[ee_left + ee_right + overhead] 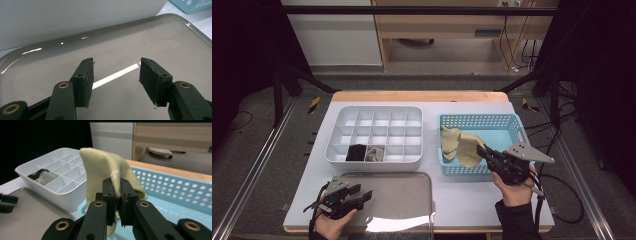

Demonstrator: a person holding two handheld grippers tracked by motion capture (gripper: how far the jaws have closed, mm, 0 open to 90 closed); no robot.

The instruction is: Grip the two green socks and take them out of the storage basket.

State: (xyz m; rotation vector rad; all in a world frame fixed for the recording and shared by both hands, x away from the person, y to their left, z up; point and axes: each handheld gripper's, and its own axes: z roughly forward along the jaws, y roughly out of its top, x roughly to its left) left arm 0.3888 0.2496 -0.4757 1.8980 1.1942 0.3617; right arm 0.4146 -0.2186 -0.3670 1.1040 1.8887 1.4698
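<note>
My right gripper (482, 149) (117, 195) is shut on a pale yellow sock-like cloth (466, 148) (100, 167) with small white lettering. It holds the cloth up over the near left part of the light blue perforated basket (477, 119) (175, 187). The cloth hangs folded over the jaws, and its lower end is hidden behind them. My left gripper (364, 193) (116, 77) is open just above the grey tray (402, 200) (125, 42), with nothing between its jaws.
A white divided organiser (377, 112) (60, 167) (62, 17) sits behind the tray, with a black item (356, 152) and a grey item (373, 154) in two front compartments. In the right gripper view the left gripper (6, 202) lies at the far left.
</note>
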